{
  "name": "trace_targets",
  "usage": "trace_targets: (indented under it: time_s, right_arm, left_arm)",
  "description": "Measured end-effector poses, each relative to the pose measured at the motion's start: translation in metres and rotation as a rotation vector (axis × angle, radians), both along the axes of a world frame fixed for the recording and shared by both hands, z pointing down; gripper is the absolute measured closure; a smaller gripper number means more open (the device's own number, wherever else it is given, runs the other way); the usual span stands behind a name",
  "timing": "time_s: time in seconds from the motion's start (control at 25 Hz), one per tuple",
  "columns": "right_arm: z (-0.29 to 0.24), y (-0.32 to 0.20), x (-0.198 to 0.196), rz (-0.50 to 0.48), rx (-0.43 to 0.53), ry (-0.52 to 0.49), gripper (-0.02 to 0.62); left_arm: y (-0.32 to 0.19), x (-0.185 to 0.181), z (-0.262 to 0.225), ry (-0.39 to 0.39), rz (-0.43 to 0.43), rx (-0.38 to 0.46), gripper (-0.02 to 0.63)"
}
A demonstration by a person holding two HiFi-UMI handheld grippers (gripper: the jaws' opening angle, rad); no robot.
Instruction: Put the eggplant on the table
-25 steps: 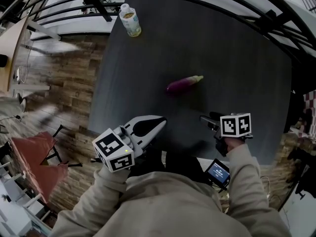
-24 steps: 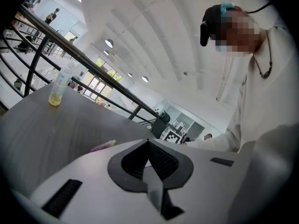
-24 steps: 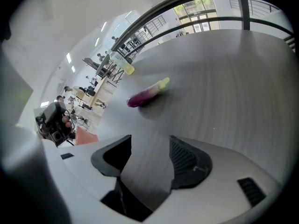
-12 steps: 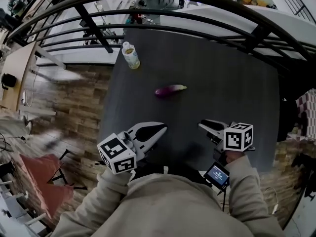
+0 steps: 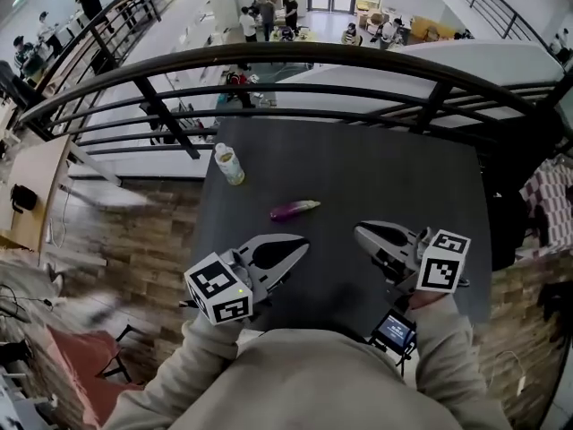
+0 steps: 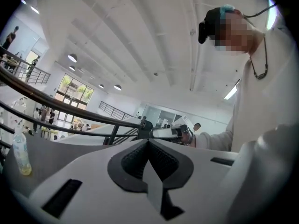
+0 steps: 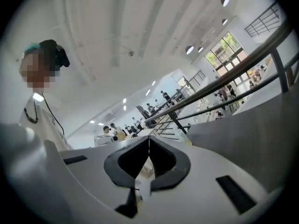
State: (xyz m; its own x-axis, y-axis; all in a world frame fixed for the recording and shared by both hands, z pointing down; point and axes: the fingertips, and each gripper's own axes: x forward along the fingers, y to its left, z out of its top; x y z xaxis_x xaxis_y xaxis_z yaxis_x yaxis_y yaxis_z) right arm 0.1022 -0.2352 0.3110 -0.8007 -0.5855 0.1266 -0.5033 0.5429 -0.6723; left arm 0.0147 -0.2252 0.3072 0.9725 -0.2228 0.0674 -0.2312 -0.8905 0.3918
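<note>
One eggplant (image 5: 294, 210), purple with a green stem end, lies on its side on the dark desk (image 5: 385, 168), stem pointing to the right in the head view, roughly mid-desk toward the left half. It touches nothing but the desk top and no gripper holds it. Up and left of it stands a bottle (image 5: 229, 164) with a white cap and yellowish contents, upright near the desk's left edge and well apart from the eggplant; the same bottle shows at the left margin of the left gripper view (image 6: 21, 150). Nearer the person, the left gripper (image 5: 300, 245) is held over the near-left part of the desk, below the eggplant in the head view and clear of it. Its own view shows the jaws clenched together tip to tip with nothing between them (image 6: 148, 141). The right gripper (image 5: 360, 231) is held over the near-right part of the desk, also clear of the eggplant. Its jaws have just been closing and now meet, empty (image 7: 149, 138). Each gripper carries a marker cube, left (image 5: 218, 288) and right (image 5: 444, 261). A small lit screen (image 5: 395, 331) sits by the right sleeve. A dark curved railing (image 5: 295, 56) runs behind the desk's far edge, and wood floor (image 5: 134, 231) shows to the left.
</note>
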Motion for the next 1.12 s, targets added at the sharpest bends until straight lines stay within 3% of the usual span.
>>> trace_targets:
  time_s: [0.24,0.52,1.12]
  right_arm:
    - [-0.054,0.013,0.023,0.033,0.163,0.041,0.58]
    - [-0.087,0.013,0.053,0.106,0.213,0.062,0.581]
    - [-0.077,0.013,0.049,0.094,0.171,0.095,0.581]
  left_arm:
    - [0.001,0.028,-0.032,0.034,0.044,0.076,0.6]
    - [-0.004,0.039,-0.051,0.059,0.068,0.103,0.6]
    - [0.001,0.042,-0.046,0.061,0.077,0.073,0.6]
